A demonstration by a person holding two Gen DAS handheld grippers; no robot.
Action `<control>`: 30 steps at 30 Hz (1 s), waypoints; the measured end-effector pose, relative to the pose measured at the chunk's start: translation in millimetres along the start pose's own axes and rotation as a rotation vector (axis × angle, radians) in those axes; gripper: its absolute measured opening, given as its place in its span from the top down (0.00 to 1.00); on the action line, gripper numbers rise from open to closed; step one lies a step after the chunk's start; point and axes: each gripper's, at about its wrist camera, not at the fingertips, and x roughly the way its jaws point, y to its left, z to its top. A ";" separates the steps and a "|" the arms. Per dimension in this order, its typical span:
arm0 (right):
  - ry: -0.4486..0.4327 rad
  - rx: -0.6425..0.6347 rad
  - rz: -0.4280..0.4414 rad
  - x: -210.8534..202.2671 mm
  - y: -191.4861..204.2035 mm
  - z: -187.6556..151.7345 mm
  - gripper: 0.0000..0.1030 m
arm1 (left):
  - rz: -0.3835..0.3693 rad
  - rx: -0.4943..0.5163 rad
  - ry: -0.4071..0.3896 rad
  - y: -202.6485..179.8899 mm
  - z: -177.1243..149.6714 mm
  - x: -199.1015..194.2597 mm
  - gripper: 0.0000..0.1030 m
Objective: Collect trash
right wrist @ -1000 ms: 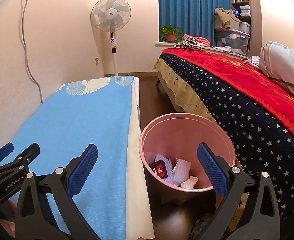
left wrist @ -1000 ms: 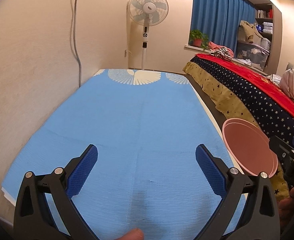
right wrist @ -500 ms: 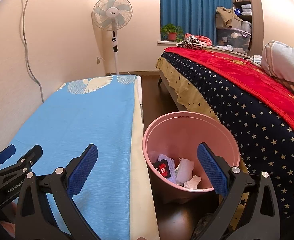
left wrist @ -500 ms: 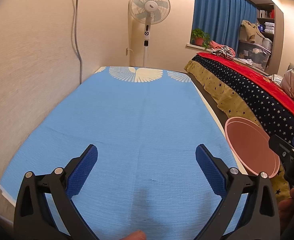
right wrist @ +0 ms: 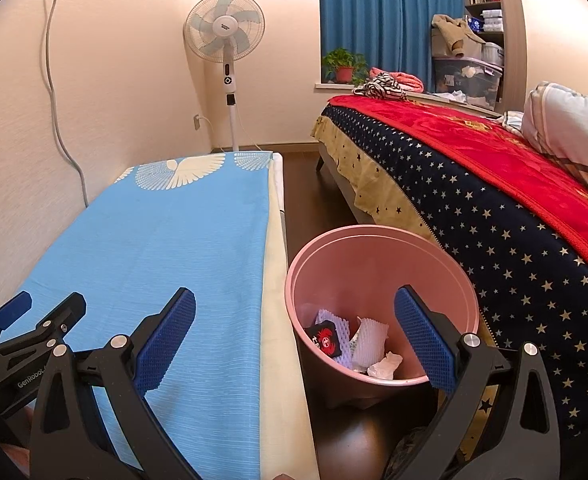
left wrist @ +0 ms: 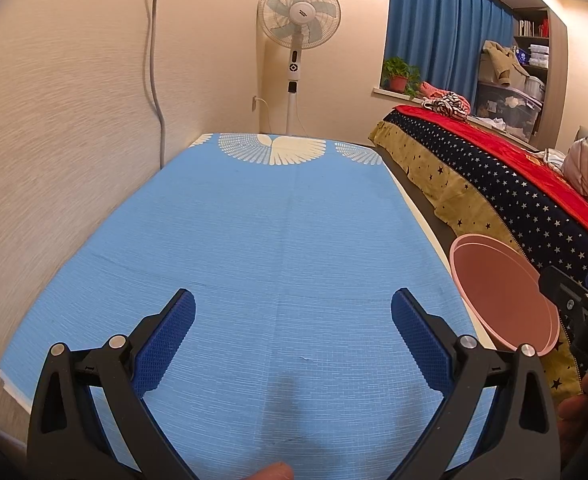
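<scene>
Where trash point(right wrist: 354, 344) is catalogued, it is found inside the pink bin point(right wrist: 446, 258) off the table's point(left wrist: 286, 220) right edge, nearest the right gripper point(right wrist: 294, 340); both it and the left gripper point(left wrist: 292, 340) are held apart, empty.

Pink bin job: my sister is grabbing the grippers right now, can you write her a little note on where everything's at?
Left gripper: jaws wide open, holding nothing, over the blue tablecloth.
Right gripper: jaws wide open, holding nothing, straddling the table's edge and the pink bin.
The bin stands on the floor between the table and the bed.
Done: white foam netting, a crumpled white scrap and a black-and-red packet lie inside the bin.
Left: no trash shows on the tablecloth in either view. Look around the floor and the bed before stopping.
</scene>
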 end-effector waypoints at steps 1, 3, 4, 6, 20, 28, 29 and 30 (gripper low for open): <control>0.001 0.000 0.001 -0.1 -0.2 0.0 0.05 | 0.000 -0.001 0.000 -0.4 0.5 -0.2 0.08; 0.001 -0.001 0.000 0.0 0.0 0.0 0.05 | 0.000 -0.002 0.000 -0.4 0.4 -0.2 0.08; 0.000 0.000 0.000 -0.1 -0.1 -0.1 0.05 | 0.000 -0.002 0.000 -0.5 0.5 -0.2 0.08; 0.000 0.001 0.000 0.1 0.0 -0.1 0.05 | 0.000 -0.001 0.001 -0.5 0.5 -0.2 0.08; 0.000 -0.002 0.001 -0.3 1.6 0.5 0.05 | 0.000 -0.001 0.000 -0.7 -0.1 -0.5 0.08; 0.002 -0.004 0.001 -0.8 2.3 0.5 0.05 | -0.001 0.000 0.001 0.0 -1.2 -0.3 0.08; 0.002 -0.004 0.001 -0.8 1.7 -0.1 0.05 | -0.001 -0.001 0.001 -0.1 -1.1 -0.4 0.08; 0.003 -0.004 0.001 -0.7 2.2 0.1 0.05 | -0.001 -0.001 0.000 -0.1 -1.1 -0.4 0.07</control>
